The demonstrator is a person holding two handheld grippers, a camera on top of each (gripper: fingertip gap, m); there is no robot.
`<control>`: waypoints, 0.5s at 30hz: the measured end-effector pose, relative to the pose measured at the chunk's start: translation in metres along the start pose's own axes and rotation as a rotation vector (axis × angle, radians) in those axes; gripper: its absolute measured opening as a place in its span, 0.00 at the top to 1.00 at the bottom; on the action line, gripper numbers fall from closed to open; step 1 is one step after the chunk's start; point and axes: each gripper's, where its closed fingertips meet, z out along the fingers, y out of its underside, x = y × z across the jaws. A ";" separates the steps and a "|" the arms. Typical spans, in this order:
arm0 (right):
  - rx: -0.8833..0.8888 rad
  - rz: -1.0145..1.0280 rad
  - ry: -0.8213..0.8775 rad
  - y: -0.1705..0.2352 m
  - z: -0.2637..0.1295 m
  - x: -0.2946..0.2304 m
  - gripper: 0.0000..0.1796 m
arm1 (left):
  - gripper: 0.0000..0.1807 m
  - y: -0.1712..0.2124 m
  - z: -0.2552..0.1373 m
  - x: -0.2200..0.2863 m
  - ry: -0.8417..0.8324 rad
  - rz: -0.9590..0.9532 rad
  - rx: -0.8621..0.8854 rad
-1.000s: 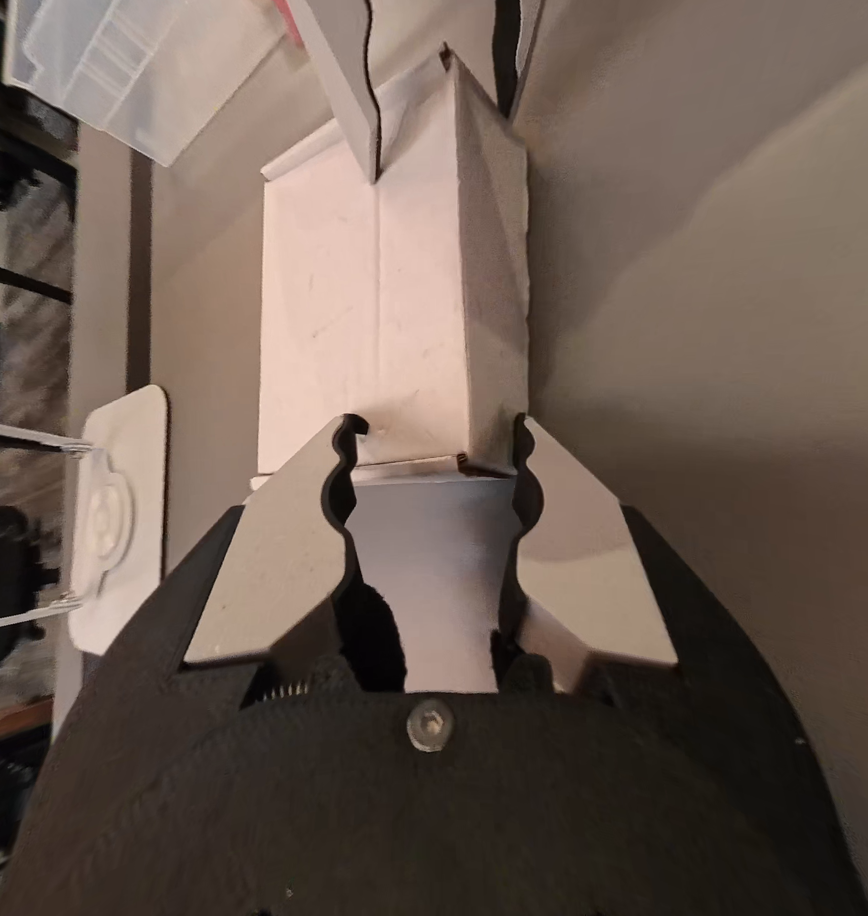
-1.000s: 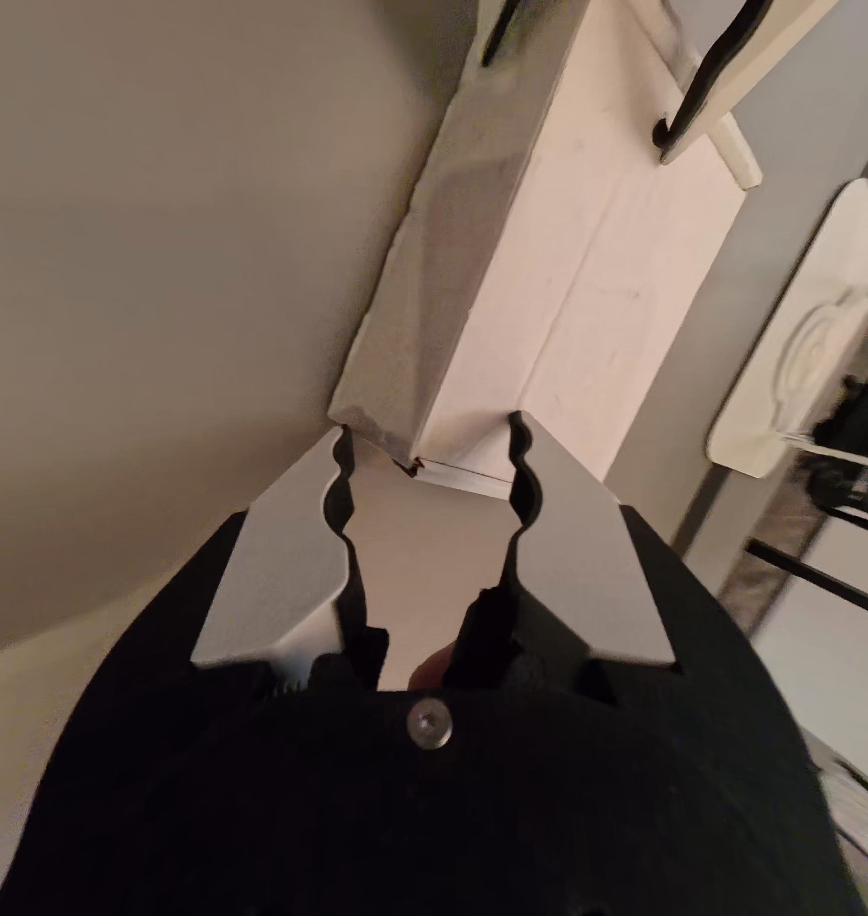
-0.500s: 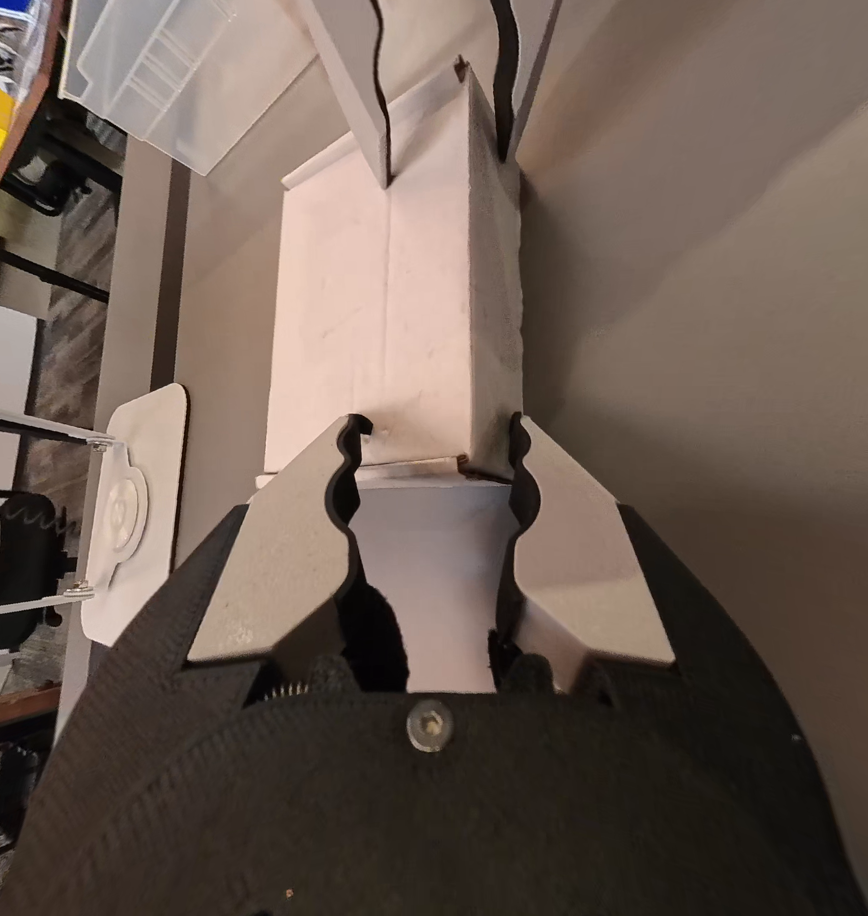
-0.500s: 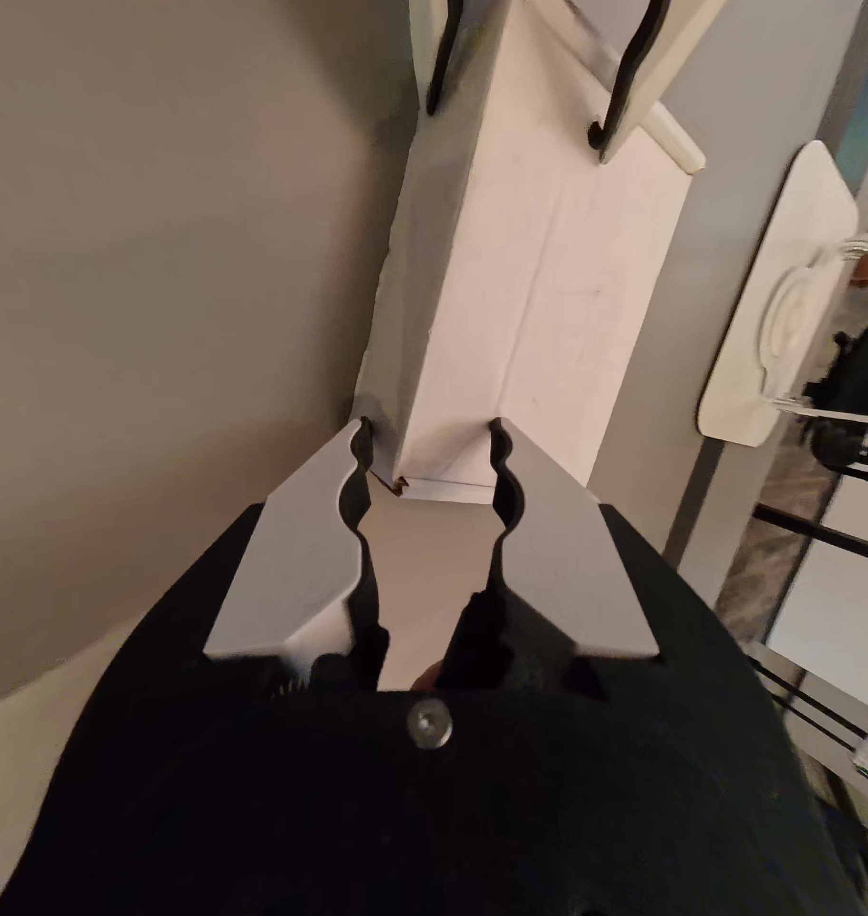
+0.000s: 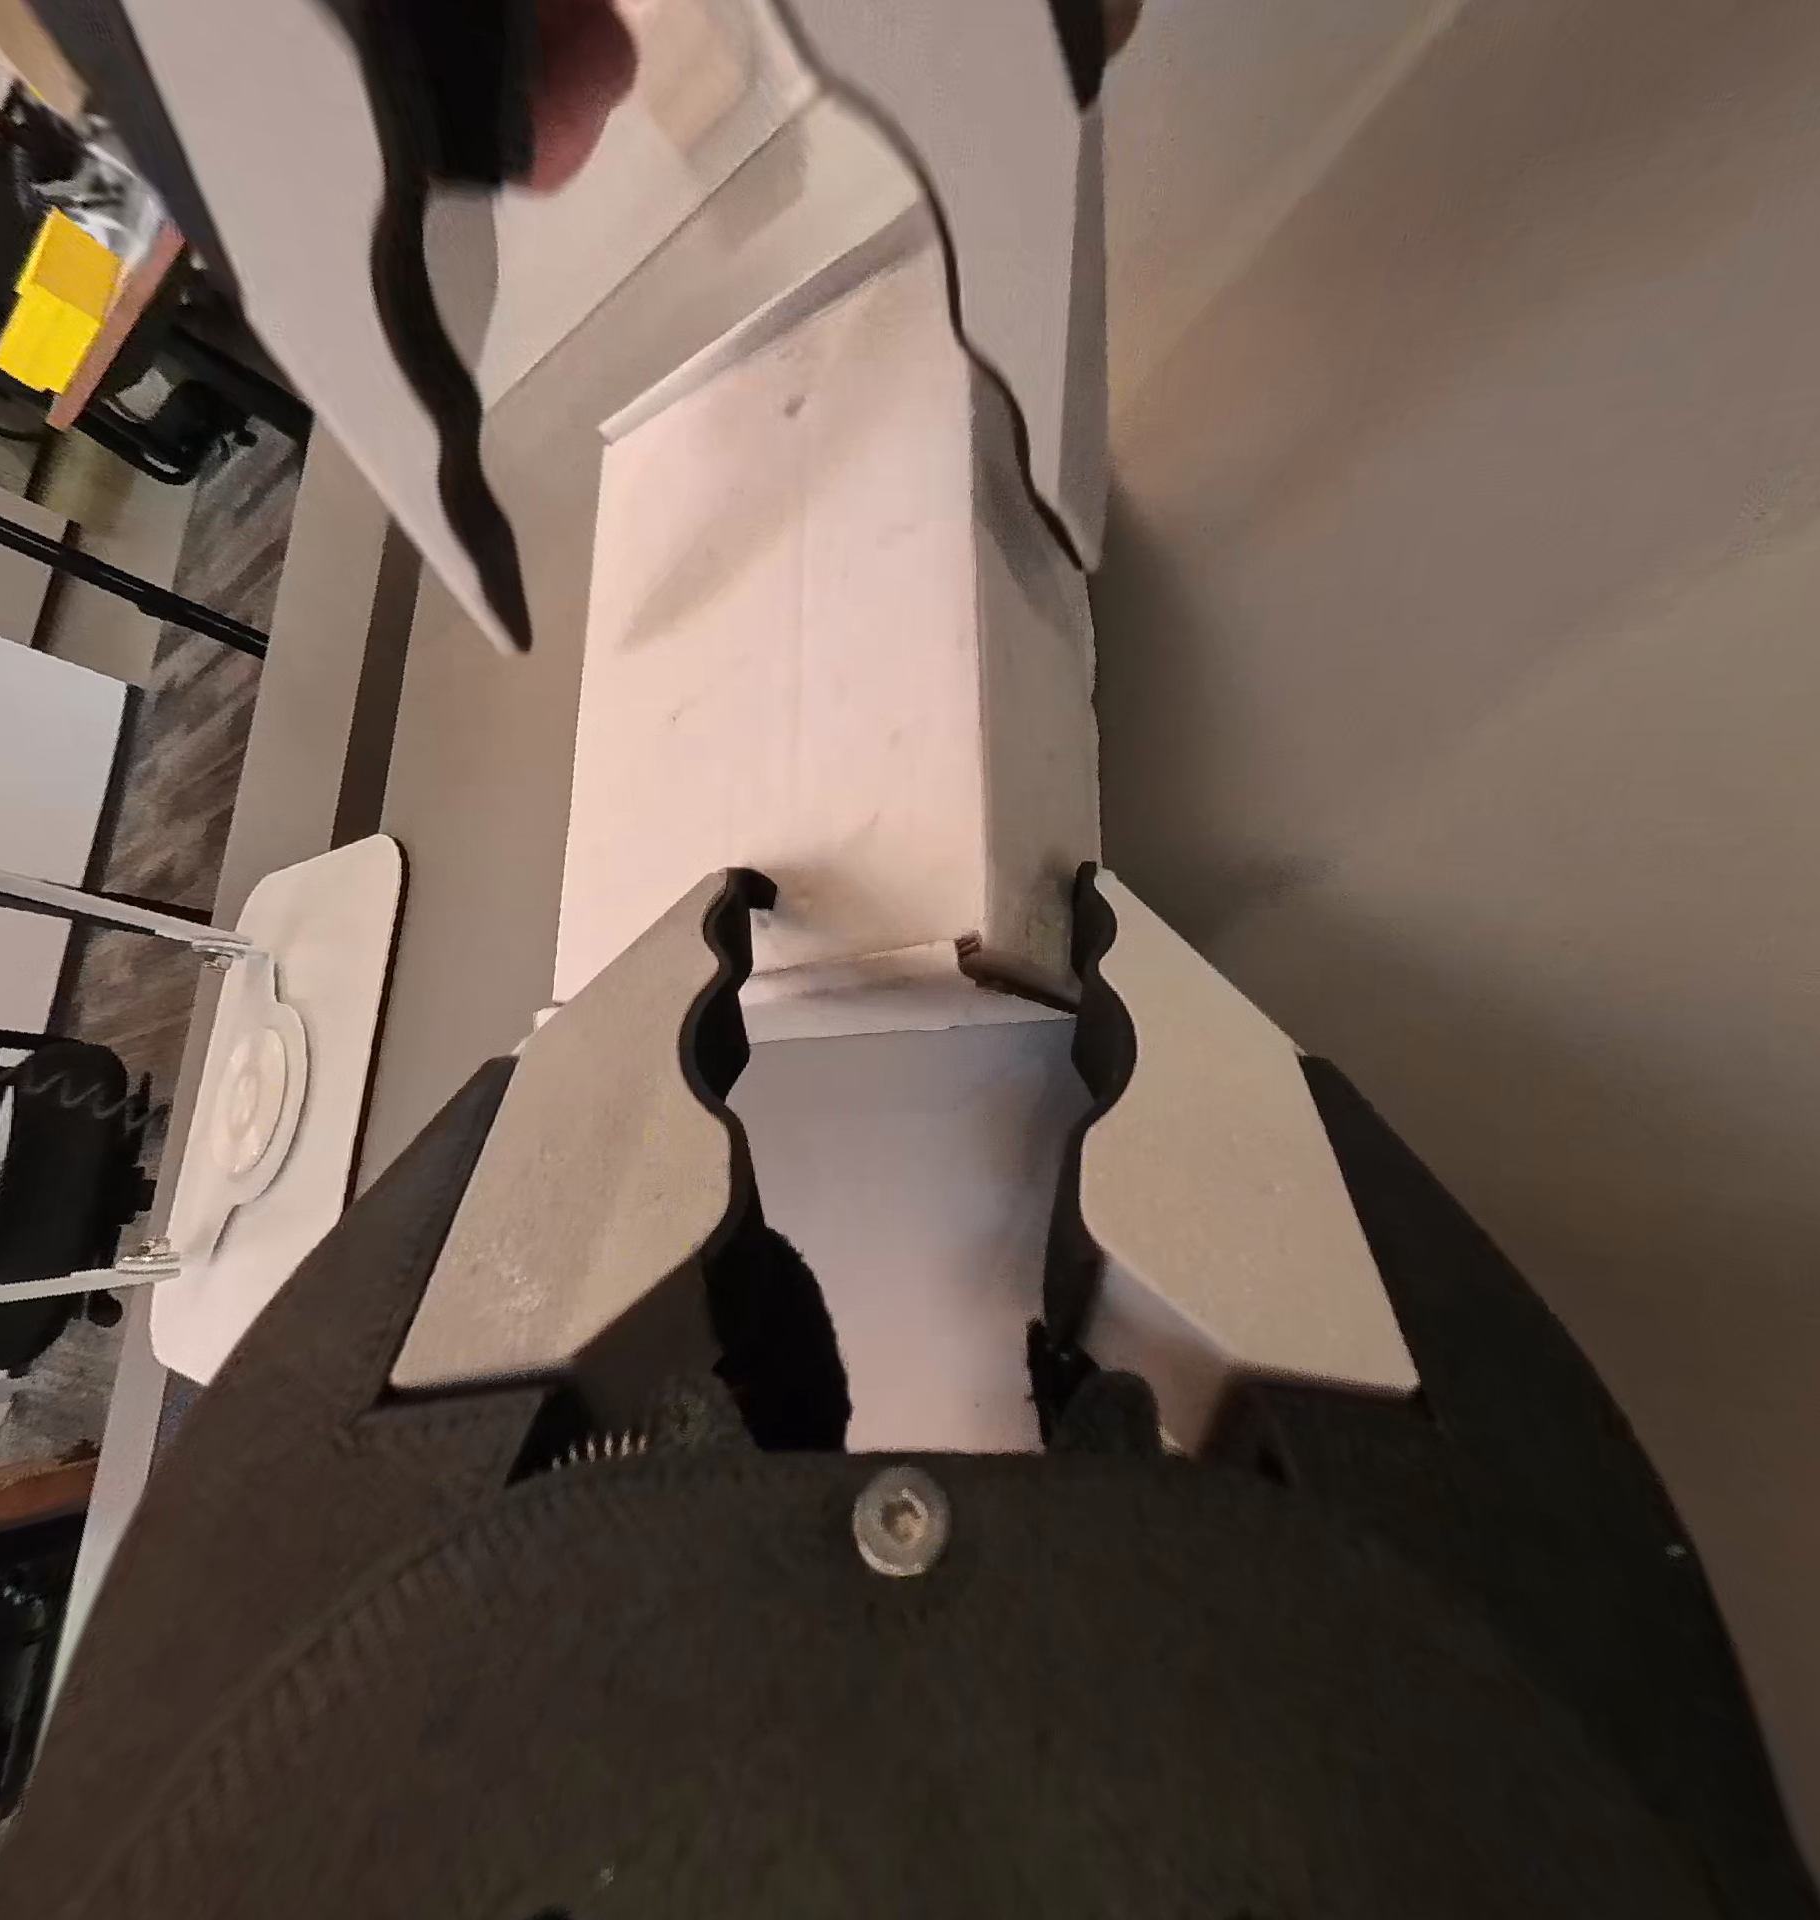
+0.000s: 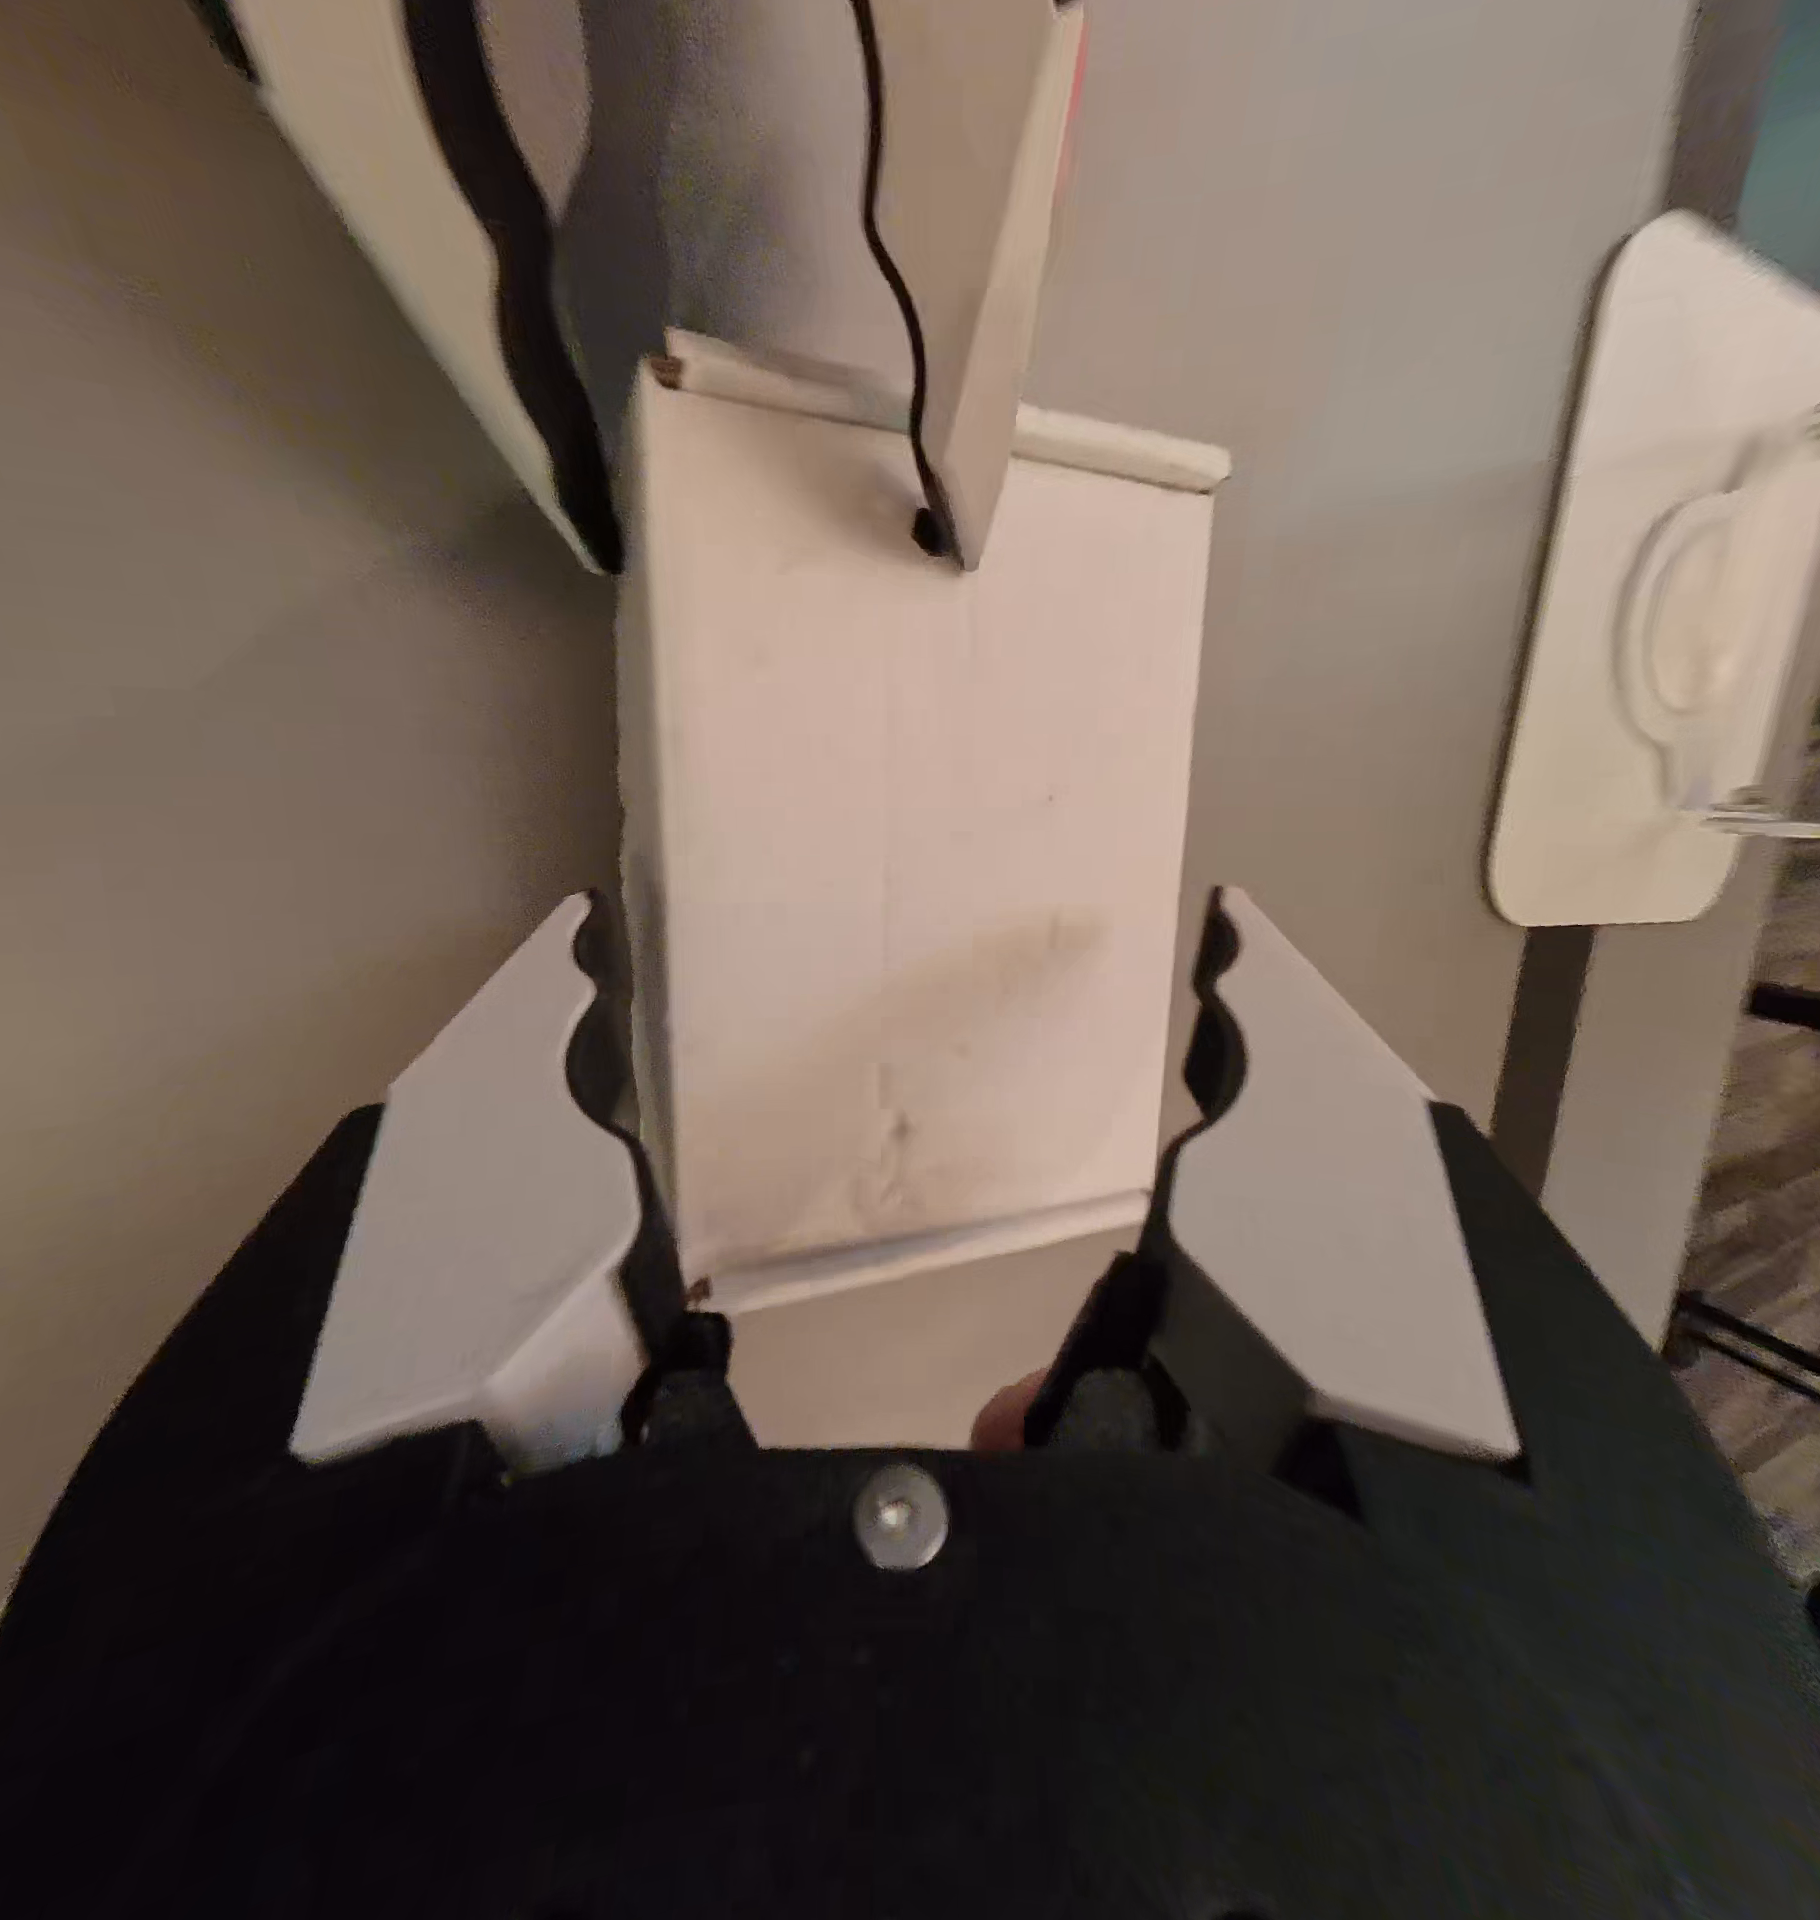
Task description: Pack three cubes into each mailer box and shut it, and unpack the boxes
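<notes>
A shut white mailer box (image 5: 781,675) lies on the tan table (image 5: 1457,623). My left gripper (image 5: 916,904) is at the box's near end with its jaws partly apart. One fingertip (image 5: 740,894) rests on the lid and the other is against the right side wall. My right gripper (image 6: 901,914) is wide open and straddles the opposite end of the box (image 6: 916,779), one finger on each side. Each gripper also shows in the other's view: the right one (image 5: 797,587) and the left one (image 6: 771,545). No cubes are visible.
A white pad with a clear fixture (image 5: 282,1091) sits at the table edge beside the box; it also shows in the right wrist view (image 6: 1675,582). Beyond the edge are patterned floor, black frames and a yellow object (image 5: 54,301).
My right gripper has opened much wider and moved forward along the box, now straddling its end. My left gripper has kept the same gap and place at its end.
</notes>
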 end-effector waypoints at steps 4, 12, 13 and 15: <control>-0.133 0.006 -0.145 0.007 0.027 -0.001 0.29 | 0.66 -0.001 0.000 0.000 -0.003 -0.012 0.026; -0.111 0.016 -0.198 0.007 0.029 -0.002 0.29 | 0.66 -0.002 0.000 -0.002 -0.029 -0.020 0.080; -0.099 0.021 -0.194 0.006 0.029 -0.002 0.29 | 0.66 -0.003 -0.002 -0.004 -0.032 -0.031 0.095; -0.074 0.028 -0.184 0.007 0.026 0.000 0.29 | 0.67 -0.008 -0.007 -0.008 -0.036 -0.093 0.141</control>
